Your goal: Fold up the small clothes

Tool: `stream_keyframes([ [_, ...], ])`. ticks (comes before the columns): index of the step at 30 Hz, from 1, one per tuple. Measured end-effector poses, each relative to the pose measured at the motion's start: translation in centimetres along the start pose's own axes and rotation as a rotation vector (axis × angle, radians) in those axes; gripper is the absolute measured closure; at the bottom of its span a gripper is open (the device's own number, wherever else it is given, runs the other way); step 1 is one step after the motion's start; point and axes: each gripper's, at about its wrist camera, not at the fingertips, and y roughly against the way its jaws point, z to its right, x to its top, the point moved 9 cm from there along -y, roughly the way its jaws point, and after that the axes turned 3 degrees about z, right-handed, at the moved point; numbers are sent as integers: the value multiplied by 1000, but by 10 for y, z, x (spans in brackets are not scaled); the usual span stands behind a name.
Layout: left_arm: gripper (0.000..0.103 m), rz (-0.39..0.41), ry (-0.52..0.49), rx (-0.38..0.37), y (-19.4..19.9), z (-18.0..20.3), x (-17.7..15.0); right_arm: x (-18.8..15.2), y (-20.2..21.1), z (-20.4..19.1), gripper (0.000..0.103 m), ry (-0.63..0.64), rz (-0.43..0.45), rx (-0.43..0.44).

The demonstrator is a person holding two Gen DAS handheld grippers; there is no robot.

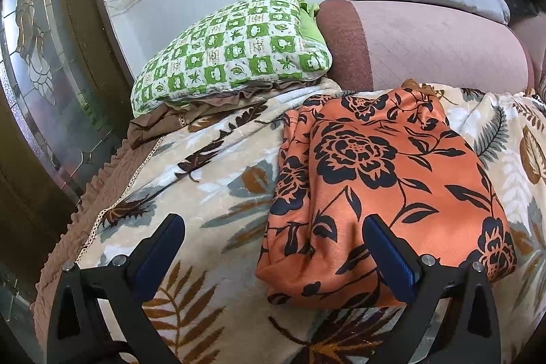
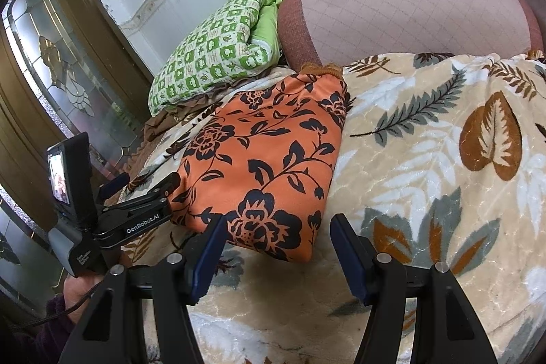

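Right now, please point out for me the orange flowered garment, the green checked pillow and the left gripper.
orange flowered garment (image 2: 266,159), right wrist view, middle of its top layer.
green checked pillow (image 1: 232,53), left wrist view, middle of its patterned face.
left gripper (image 1: 273,248), left wrist view, midway between its open fingertips.

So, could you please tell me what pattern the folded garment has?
Orange with dark navy flowers and leaves; the garment shows best in the right wrist view.

orange floral garment (image 2: 262,156) | folded, flat rectangle | lying on leaf-print blanket (image 2: 426,159)
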Motion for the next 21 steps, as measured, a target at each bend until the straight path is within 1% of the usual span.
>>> stream_keyframes([
  [21,0,-7,-12,1,-2,2,-2,-3,-5,3,37,-8,-13,3],
])
